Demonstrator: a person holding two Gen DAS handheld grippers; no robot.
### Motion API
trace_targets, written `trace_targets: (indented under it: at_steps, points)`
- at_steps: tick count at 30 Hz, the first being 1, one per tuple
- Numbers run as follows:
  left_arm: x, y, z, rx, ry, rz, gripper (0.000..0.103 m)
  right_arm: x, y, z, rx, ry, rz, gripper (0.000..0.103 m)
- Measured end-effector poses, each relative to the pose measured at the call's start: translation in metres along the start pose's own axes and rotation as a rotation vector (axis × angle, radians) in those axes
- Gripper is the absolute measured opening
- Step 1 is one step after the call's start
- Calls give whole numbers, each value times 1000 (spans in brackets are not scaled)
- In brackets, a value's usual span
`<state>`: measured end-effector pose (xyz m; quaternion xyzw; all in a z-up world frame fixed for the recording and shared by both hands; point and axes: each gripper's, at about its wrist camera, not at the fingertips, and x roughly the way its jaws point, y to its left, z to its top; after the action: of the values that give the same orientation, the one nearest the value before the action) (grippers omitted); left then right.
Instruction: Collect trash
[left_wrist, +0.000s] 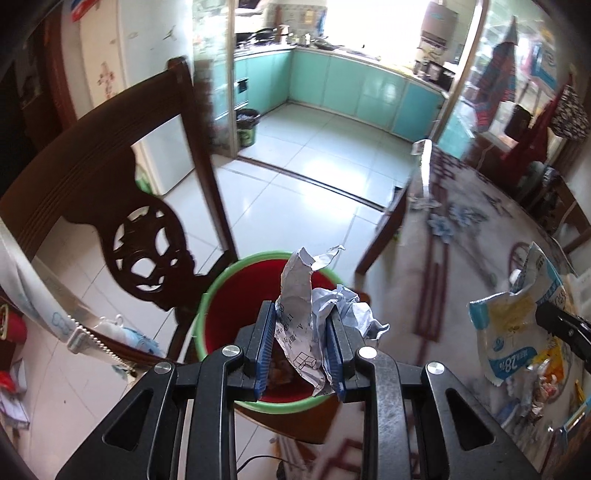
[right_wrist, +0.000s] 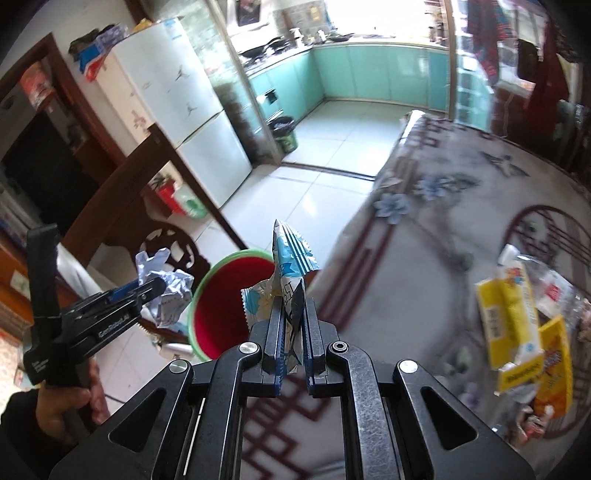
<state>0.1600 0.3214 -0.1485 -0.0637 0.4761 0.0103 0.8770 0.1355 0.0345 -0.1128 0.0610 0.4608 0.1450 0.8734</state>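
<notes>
Gleaming white floor tiles (left_wrist: 295, 192) (teal kitchen cabinets (left_wrist: 369, 88) beyond) meet patterned tablecloth (right_wrist: 424, 258).

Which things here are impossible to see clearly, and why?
- Bin contents: left wrist view, hidden by crumpled paper and left gripper.
- Wrapper text: right wrist view, folded, clamped in right gripper.
- Table litter: motion-blurred, cut by lens edge.

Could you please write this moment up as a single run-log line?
left gripper: shut on crumpled paper over bin | right gripper: shut on snack wrapper beside bin | more wrappers on table
</notes>
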Motion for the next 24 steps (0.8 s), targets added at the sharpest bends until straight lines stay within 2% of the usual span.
trace_targets:
  at_steps: [7, 21, 22, 23, 24]
  points:
    - [19, 31, 5, -28, 30, 16, 24, 25, 24, 9, -34, 32, 14, 8]
    - [35, 40, 15, -21, 53, 3, 26, 42, 41, 18, -51, 59, 33, 9]
    - [37, 39, 16, -20, 56, 1, 31, 42, 41, 18, -53, 59, 38, 10]
    - [38, 39, 16, -22, 59, -3, 40, 43, 41, 18, -54, 60, 38, 18]
    - [39, 39, 17, -24, 61, -5, 46, 42, 41, 18, -52, 58, 33, 37]
